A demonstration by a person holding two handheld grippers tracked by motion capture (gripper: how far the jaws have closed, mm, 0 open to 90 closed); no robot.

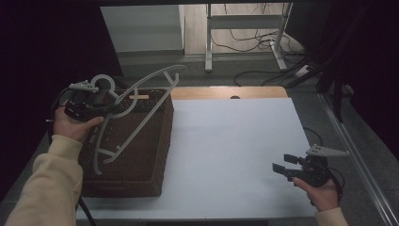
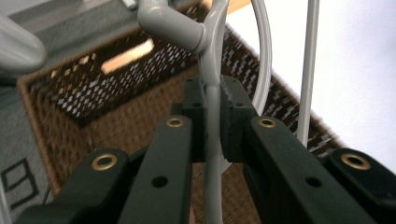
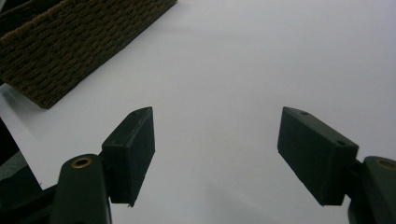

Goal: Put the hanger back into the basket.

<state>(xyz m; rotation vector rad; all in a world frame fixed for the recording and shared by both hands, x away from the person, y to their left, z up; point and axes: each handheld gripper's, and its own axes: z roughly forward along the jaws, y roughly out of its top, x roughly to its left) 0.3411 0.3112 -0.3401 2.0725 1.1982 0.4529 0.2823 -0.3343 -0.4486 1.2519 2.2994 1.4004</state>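
Over the basket, left hand-held gripper clamps hanger.

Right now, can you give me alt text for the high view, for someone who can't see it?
The left gripper is shut on a grey plastic clothes hanger, holding it tilted above a brown wicker basket at the left of a white table. The right gripper is open and holds nothing, low at the table's right side.

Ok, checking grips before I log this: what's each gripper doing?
Left gripper: shut on the grey hanger.
Right gripper: open, holding nothing.
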